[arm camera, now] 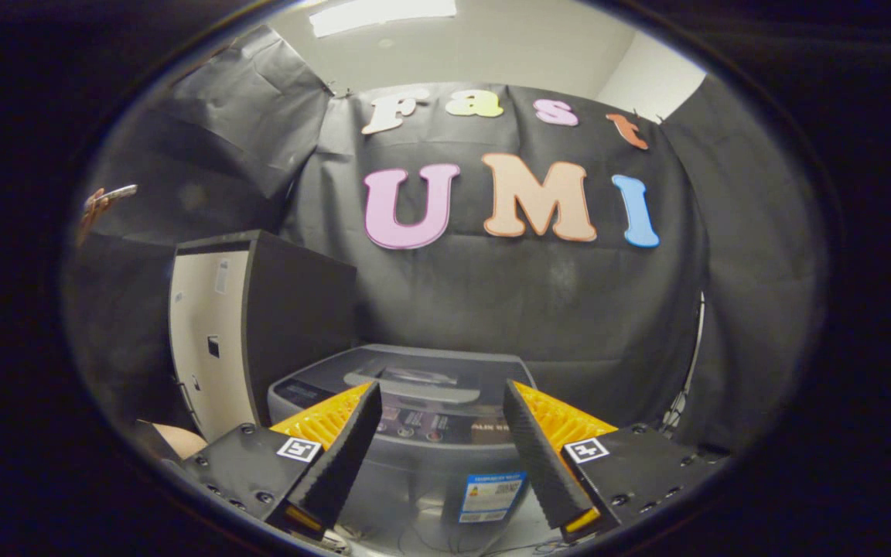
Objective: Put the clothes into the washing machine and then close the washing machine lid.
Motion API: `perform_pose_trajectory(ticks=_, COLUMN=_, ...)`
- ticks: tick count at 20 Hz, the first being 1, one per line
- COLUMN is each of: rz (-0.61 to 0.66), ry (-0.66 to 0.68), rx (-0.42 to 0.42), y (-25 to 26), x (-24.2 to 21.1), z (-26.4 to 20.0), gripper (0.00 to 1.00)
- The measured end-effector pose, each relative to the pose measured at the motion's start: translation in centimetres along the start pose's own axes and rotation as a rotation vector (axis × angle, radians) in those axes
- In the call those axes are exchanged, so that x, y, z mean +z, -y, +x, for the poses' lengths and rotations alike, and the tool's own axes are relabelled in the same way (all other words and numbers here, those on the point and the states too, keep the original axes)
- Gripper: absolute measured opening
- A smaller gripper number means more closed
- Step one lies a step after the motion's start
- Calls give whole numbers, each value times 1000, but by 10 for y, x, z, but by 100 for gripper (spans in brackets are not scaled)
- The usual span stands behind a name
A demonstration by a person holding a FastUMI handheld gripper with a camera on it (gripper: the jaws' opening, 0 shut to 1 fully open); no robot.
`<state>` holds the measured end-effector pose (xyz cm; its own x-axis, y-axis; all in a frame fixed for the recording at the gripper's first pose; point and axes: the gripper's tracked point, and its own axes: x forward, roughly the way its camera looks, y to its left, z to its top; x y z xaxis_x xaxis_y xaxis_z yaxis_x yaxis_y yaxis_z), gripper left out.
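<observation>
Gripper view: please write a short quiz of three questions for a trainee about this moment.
1. True or false: the washer's lid is down.
2. The gripper fingers are: A) shut on clothes, B) open with nothing between them, C) shut on the lid.
3. Fill in: the tall box beside the washer, with a pale front and dark side, is a ____.

Key
1. True. The lid lies flat on top of the washer.
2. B. The fingers stand apart, and the washer is beyond them.
3. Cabinet.
</observation>
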<state>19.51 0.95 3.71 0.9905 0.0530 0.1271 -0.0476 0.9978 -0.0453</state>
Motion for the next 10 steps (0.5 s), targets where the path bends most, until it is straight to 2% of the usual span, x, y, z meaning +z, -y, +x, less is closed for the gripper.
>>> perform_pose_trajectory(ticks=4, rz=49, ry=-11, rx=-32, y=12, x=-12, z=-10, gripper=98)
perform_pose_trajectory(ticks=8, rz=85, ry=-51, rx=-30, y=13, x=-22, z=-5, gripper=98)
perform_pose_trajectory(ticks=10, rz=155, ry=-85, rx=-39, y=14, x=-30, z=-3, gripper=98)
